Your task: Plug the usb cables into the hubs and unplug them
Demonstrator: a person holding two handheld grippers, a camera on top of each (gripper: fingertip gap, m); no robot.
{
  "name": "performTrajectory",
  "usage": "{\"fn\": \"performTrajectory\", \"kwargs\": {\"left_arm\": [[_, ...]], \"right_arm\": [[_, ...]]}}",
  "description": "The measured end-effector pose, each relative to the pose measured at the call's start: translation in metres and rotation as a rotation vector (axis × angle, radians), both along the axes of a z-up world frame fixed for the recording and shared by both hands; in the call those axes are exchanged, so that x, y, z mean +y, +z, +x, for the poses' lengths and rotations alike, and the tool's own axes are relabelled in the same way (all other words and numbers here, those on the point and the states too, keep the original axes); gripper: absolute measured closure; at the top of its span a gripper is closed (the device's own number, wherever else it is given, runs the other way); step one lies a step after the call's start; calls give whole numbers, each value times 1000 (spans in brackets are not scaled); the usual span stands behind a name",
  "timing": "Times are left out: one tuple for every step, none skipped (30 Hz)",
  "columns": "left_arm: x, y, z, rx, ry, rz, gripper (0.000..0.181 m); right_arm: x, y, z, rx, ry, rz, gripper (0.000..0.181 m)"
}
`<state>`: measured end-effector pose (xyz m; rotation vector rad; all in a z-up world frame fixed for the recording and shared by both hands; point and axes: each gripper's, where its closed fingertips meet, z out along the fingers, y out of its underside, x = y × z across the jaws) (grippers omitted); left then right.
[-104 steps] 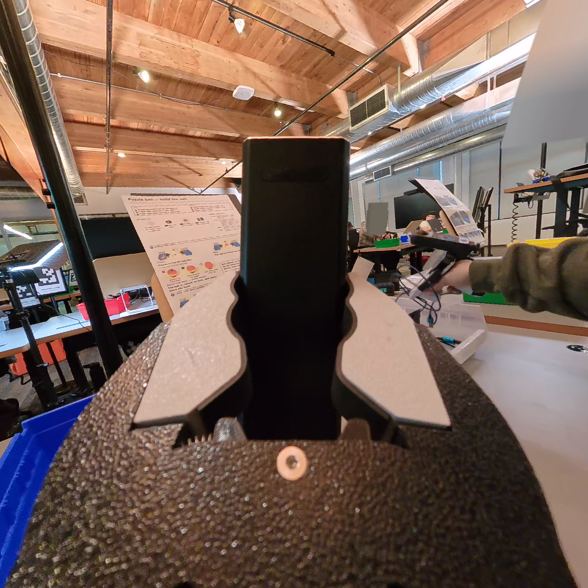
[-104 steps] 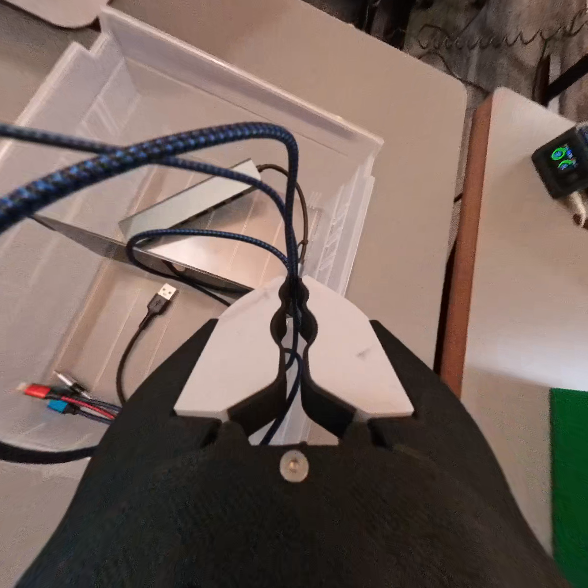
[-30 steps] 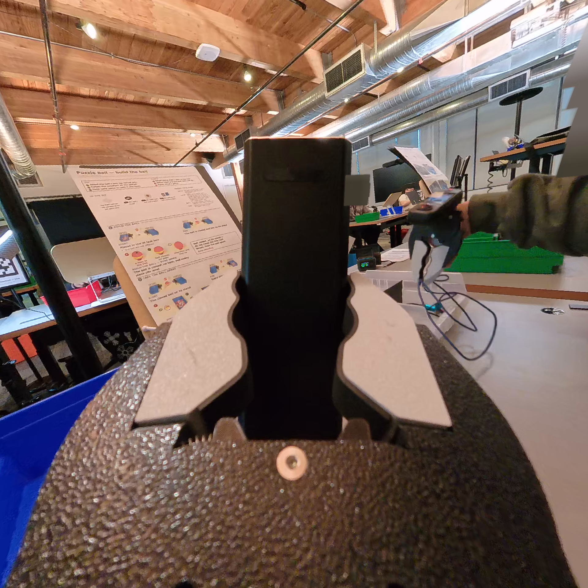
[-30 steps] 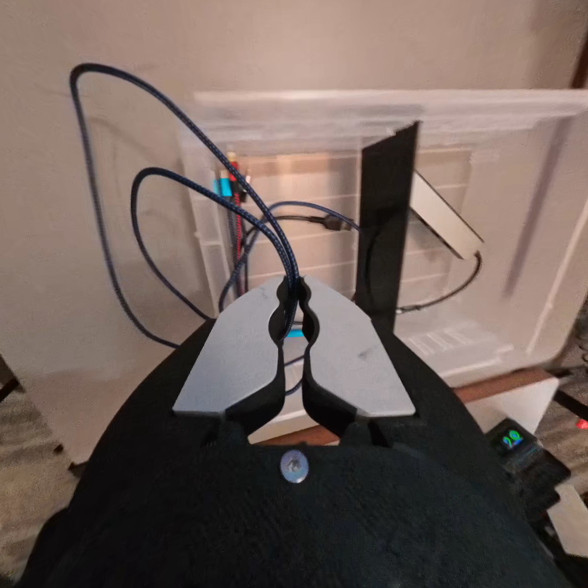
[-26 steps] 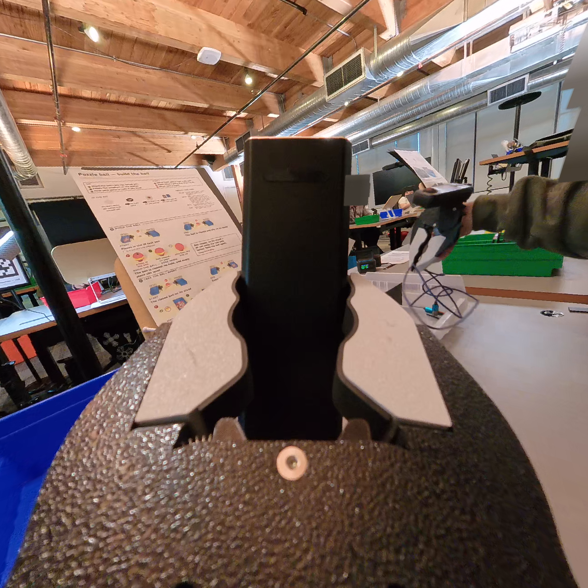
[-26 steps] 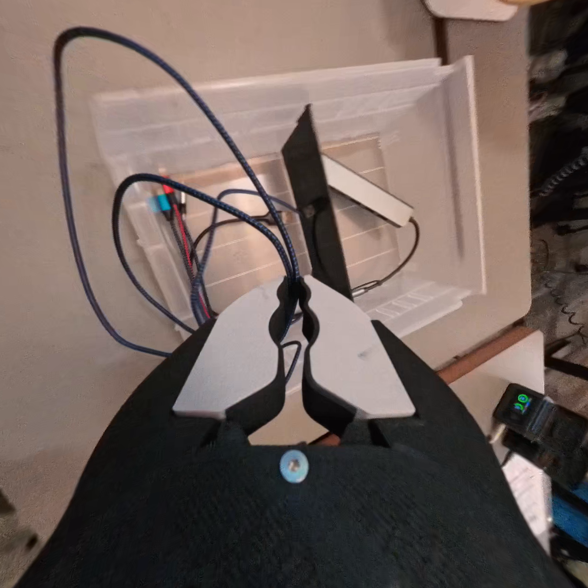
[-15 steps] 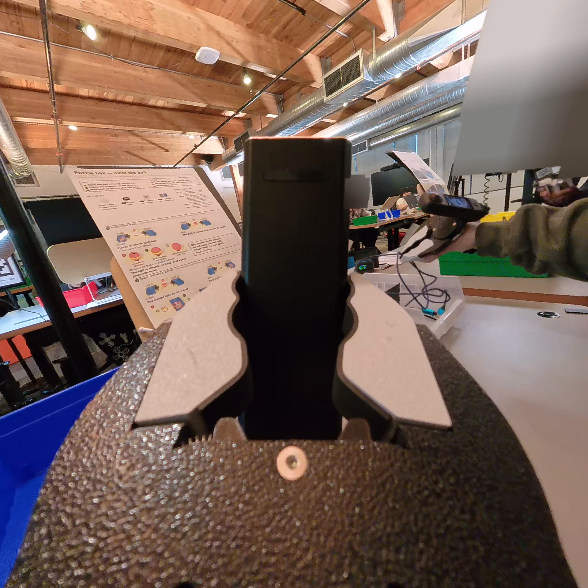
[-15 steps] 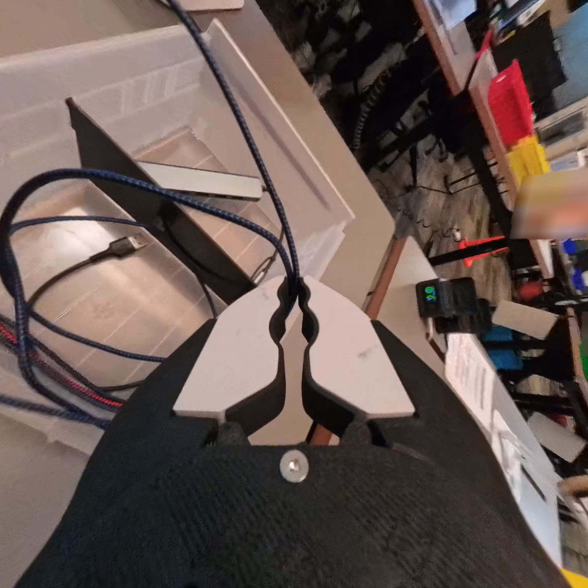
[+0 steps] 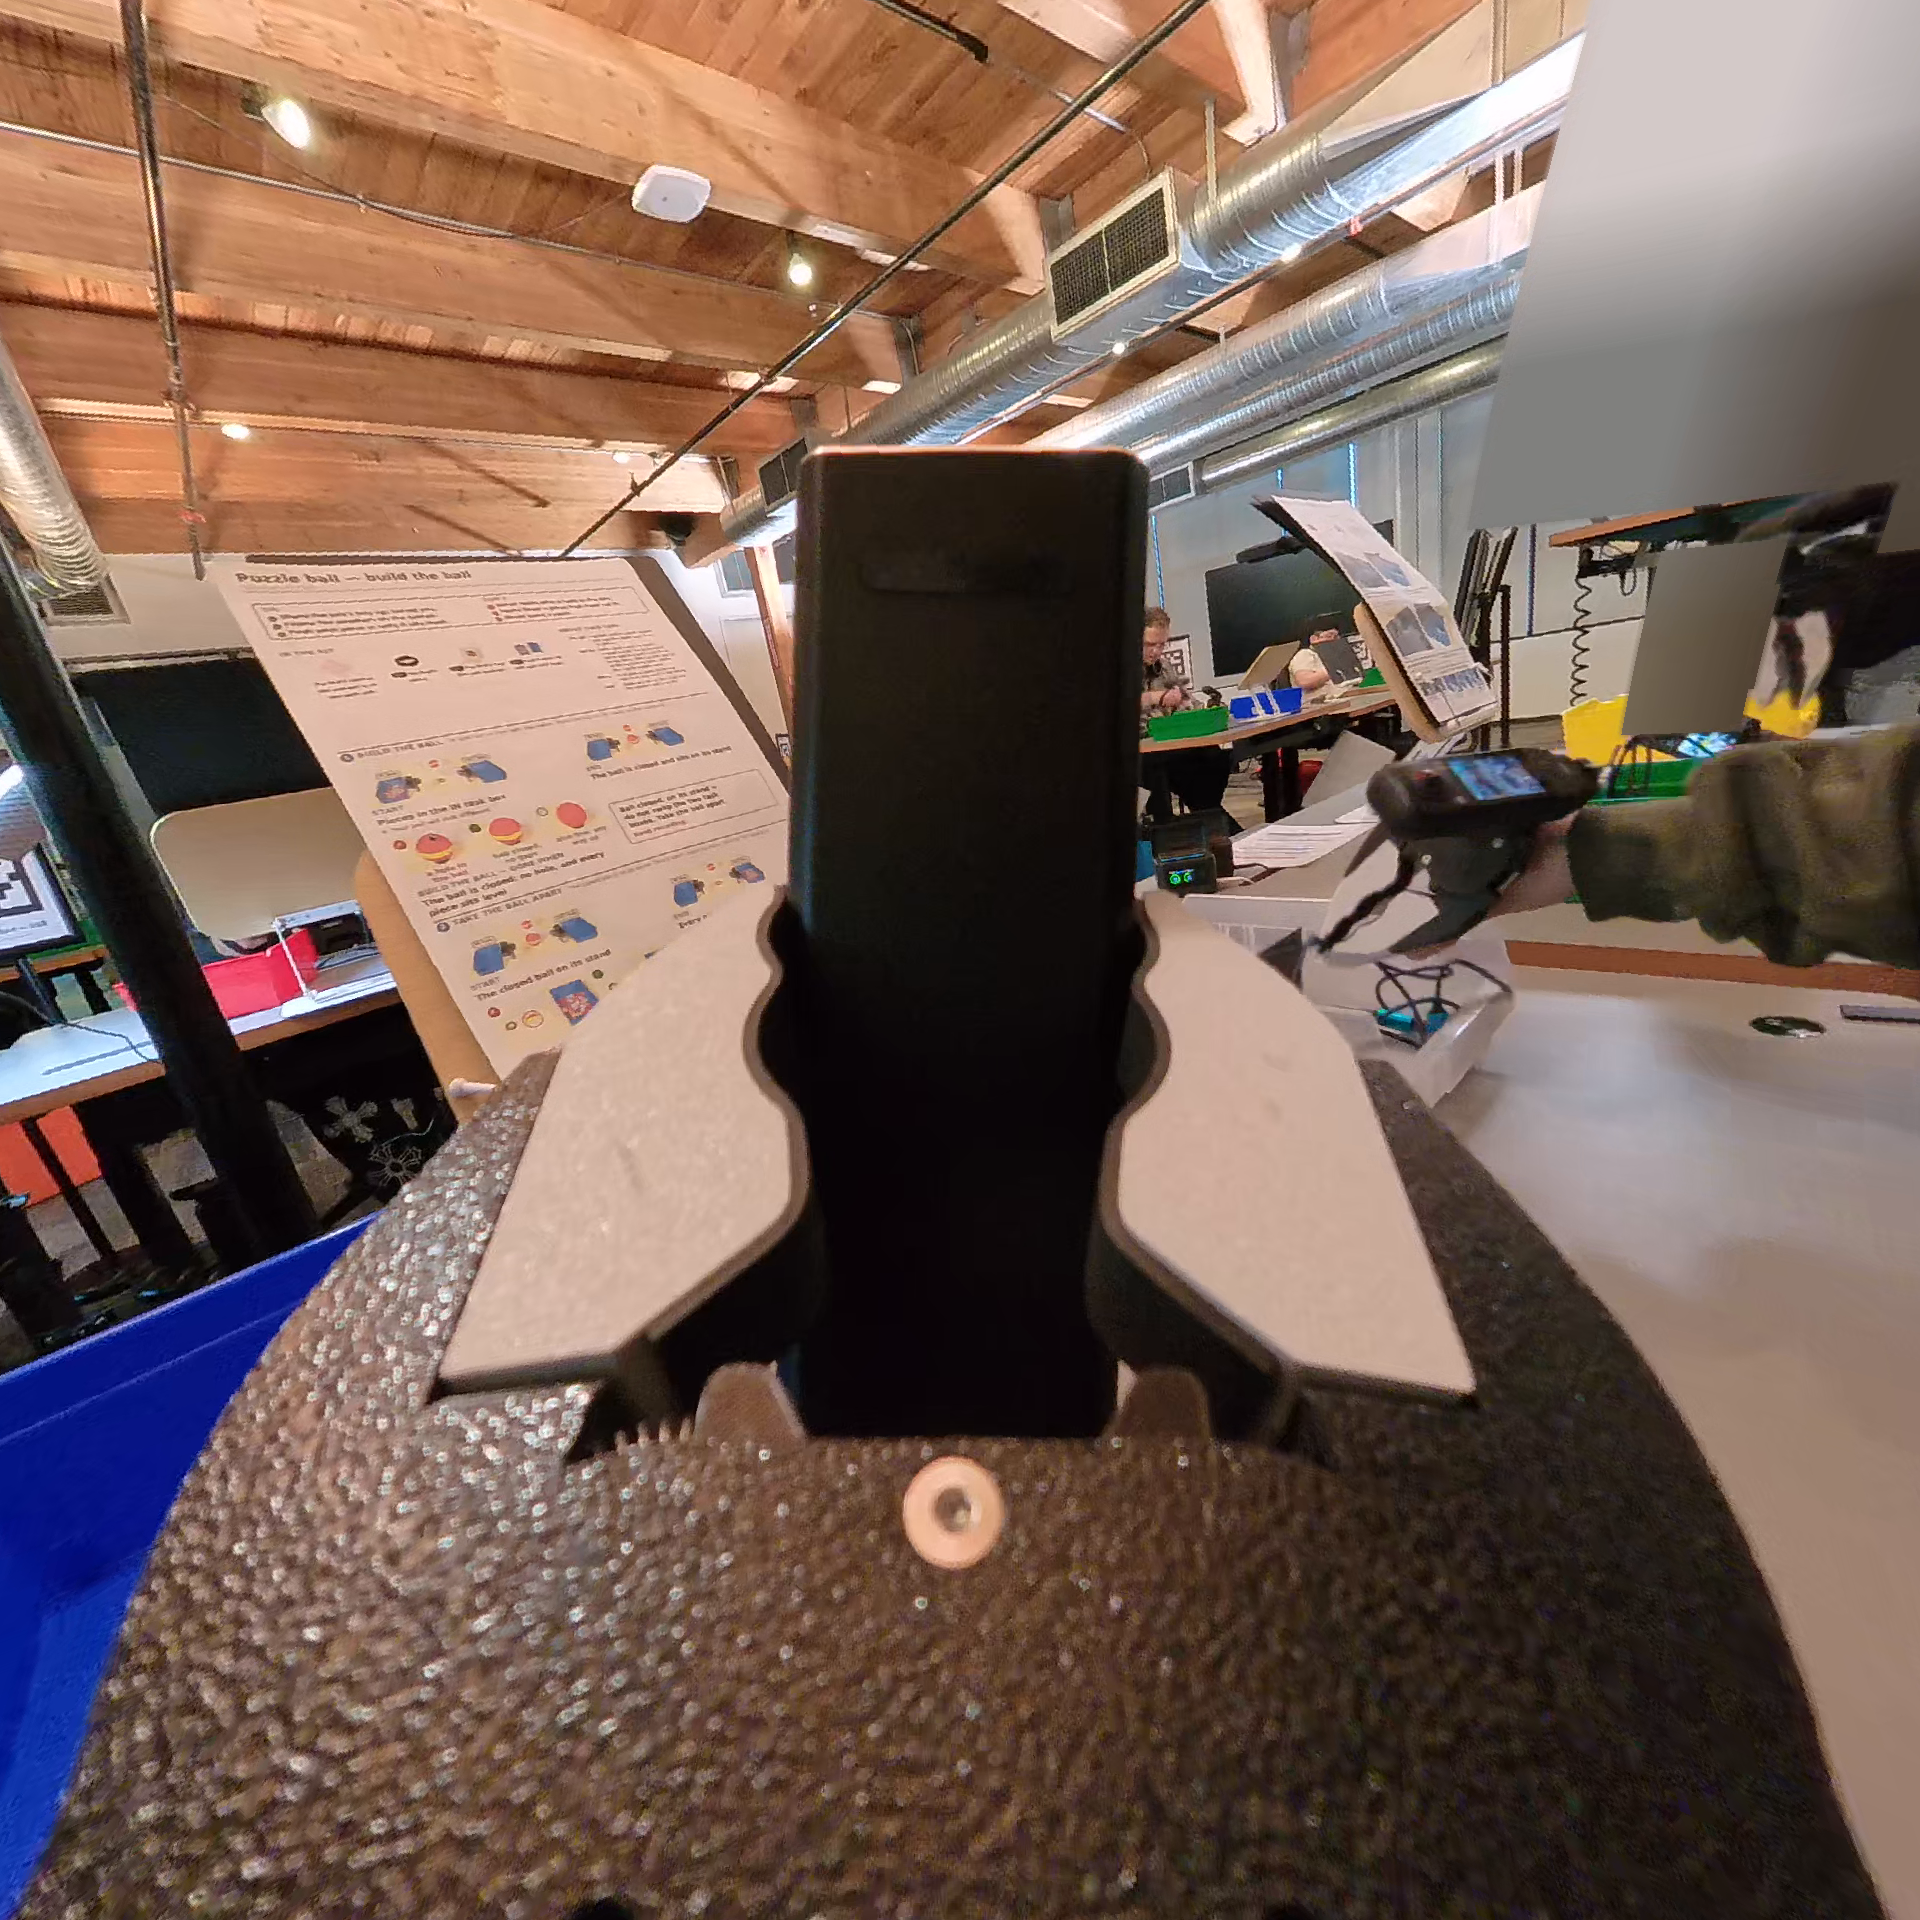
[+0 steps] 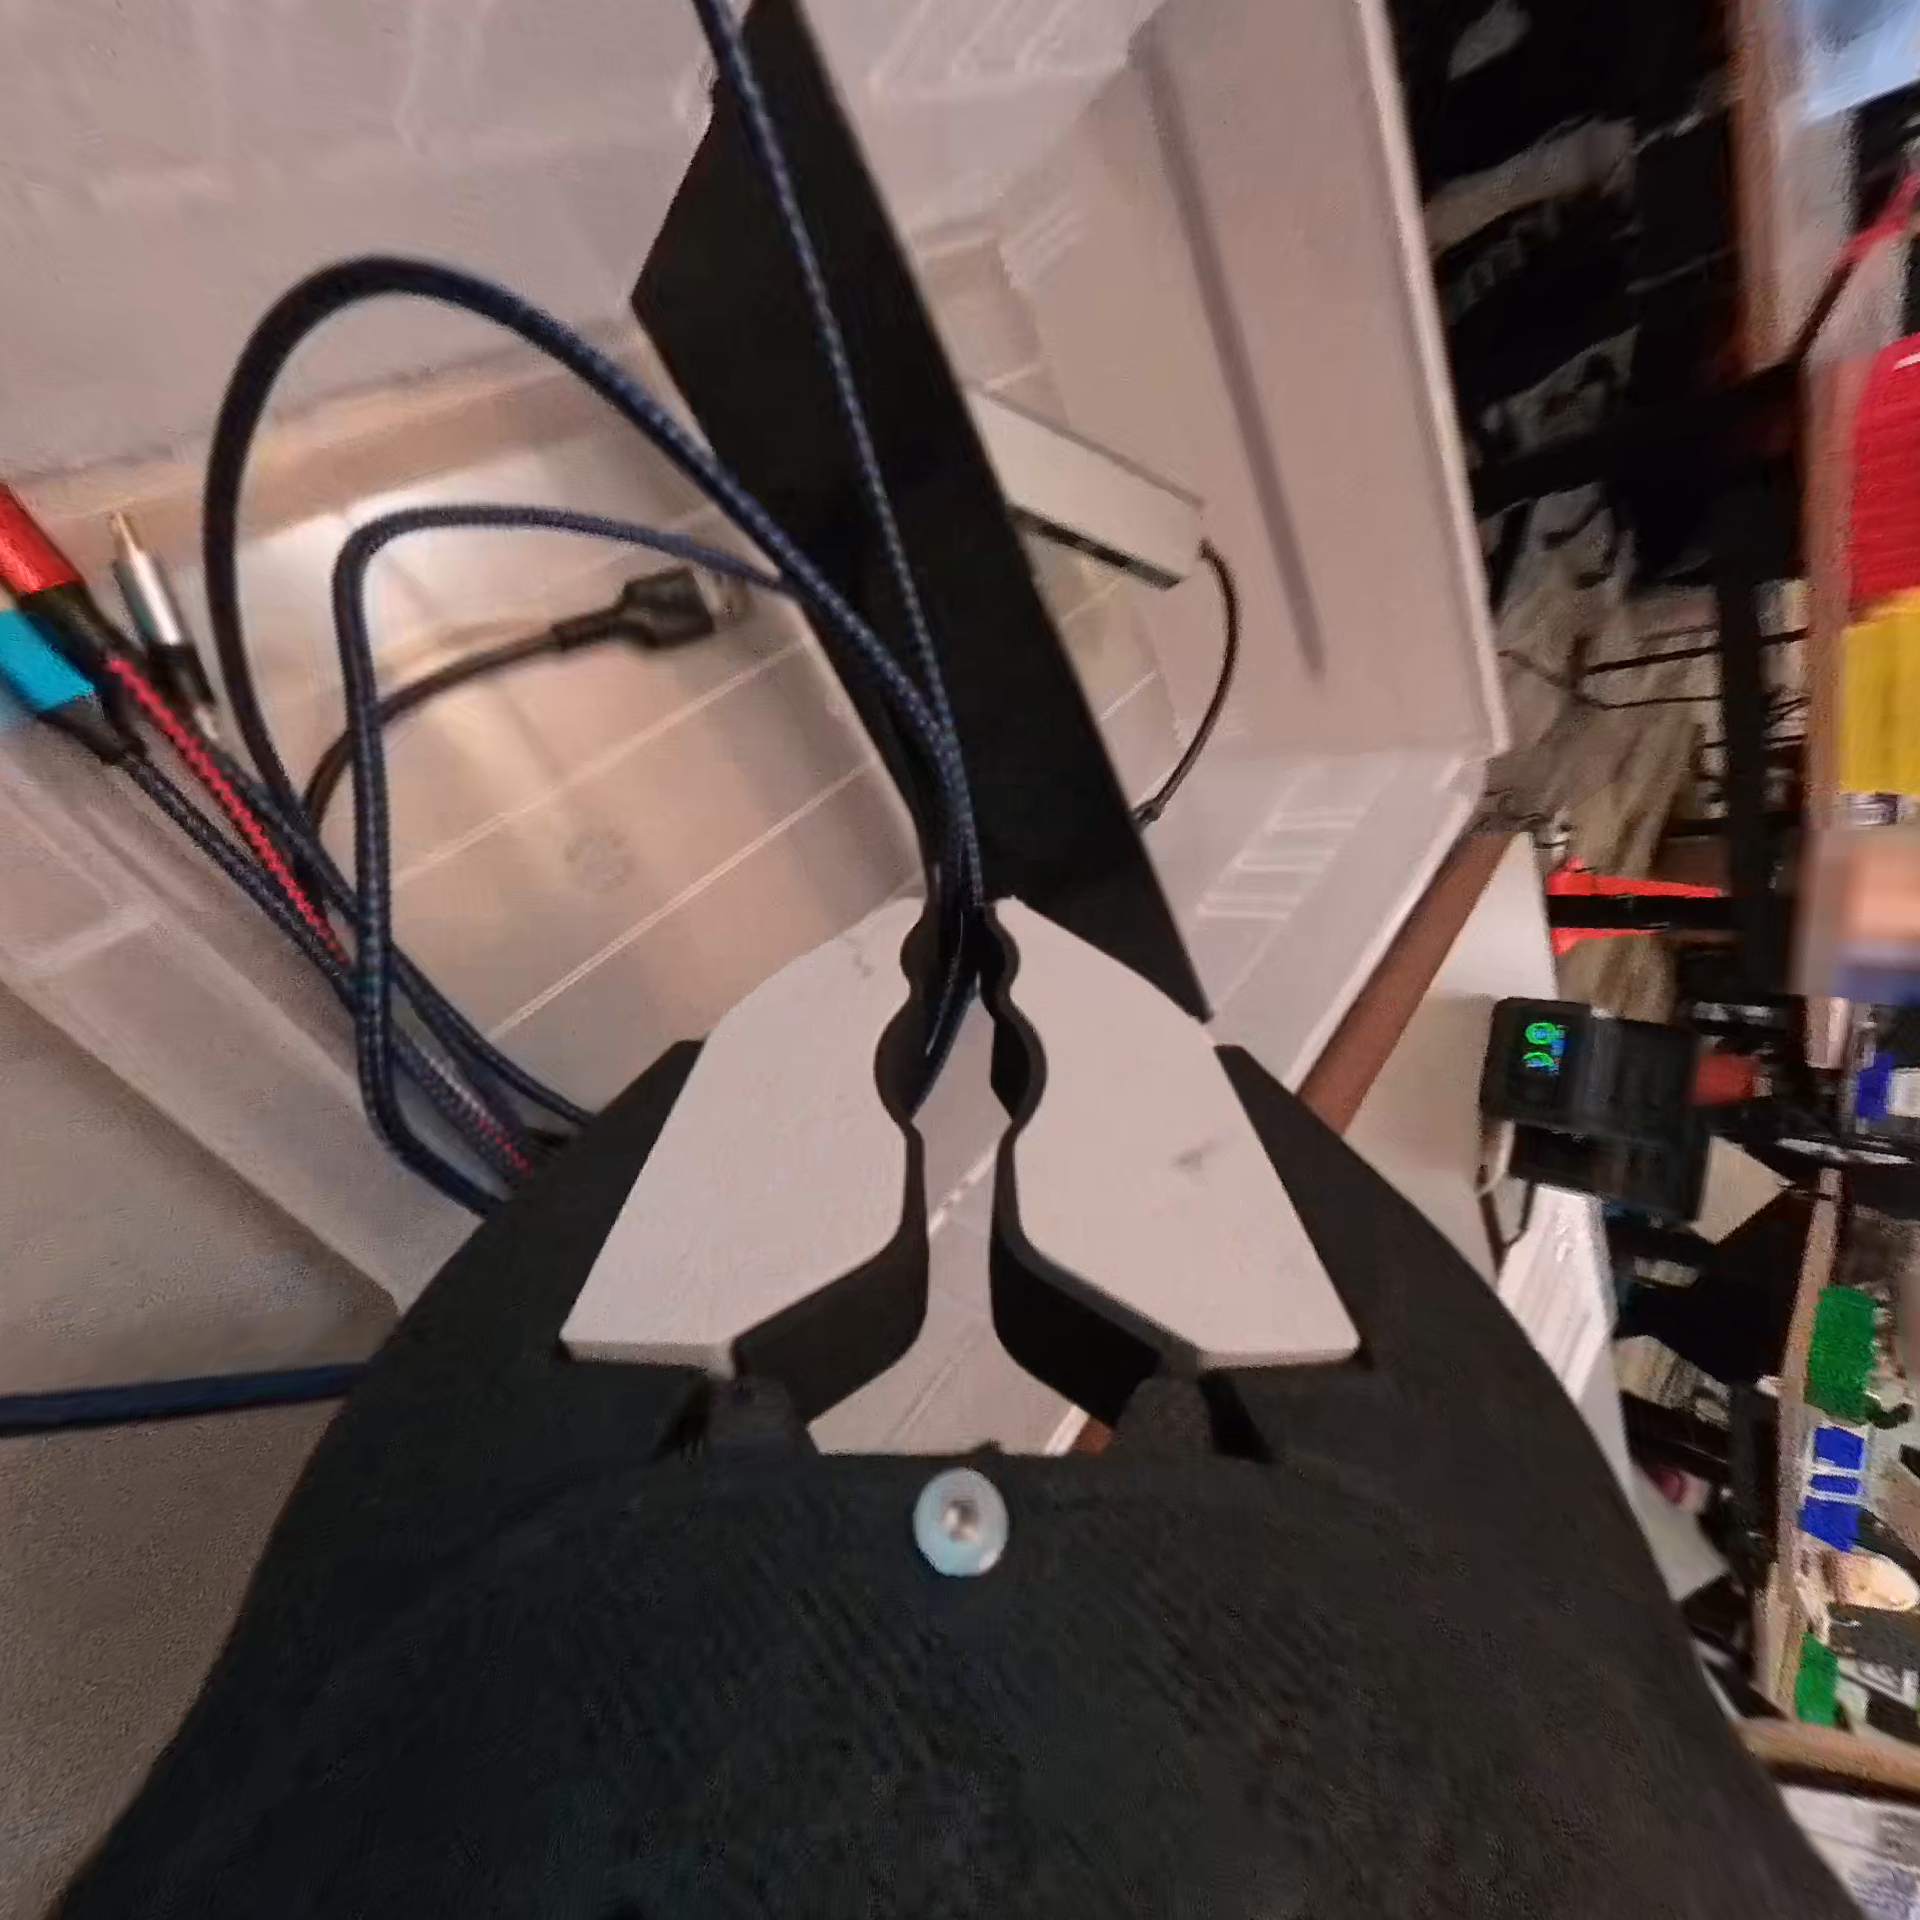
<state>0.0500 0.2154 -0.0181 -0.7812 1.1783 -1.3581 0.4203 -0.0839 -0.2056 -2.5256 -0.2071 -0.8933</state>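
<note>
Left gripper [image 9: 961,925]: your jaws clamp a black hub [image 9: 966,831], upright. Right gripper [image 10: 951,935]: jaws pinch blue braided cable [image 10: 582,520] mid-loop; loops at 10 o'clock may snag the clear bin [image 10: 1434,520].

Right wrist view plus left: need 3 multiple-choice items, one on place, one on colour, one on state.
1. Where does the silver hub lie?
A. In the clear bin
B. On the floor
C. In the left tool

2. What colour is the braided cable pinched by the right tool?
A. Yellow
B. Dark blue
C. White

3. What is the state of the left tool?
A. Wide open, nothing in it
B. Closed on a cable
C. Closed on the black hub

Answers:
1 A: the hub rests inside the bin, behind the black divider.
2 B: dark blue strands run up from between the right tool's tips.
3 C: both fingers press the sides of the upright black hub.
</note>
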Motion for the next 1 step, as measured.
{"fn": "performTrajectory", "kwargs": {"left_arm": [[0,0,0,-1,0,-3,122]], "right_arm": [[-4,-6,3,29,-1,-50,174]]}}
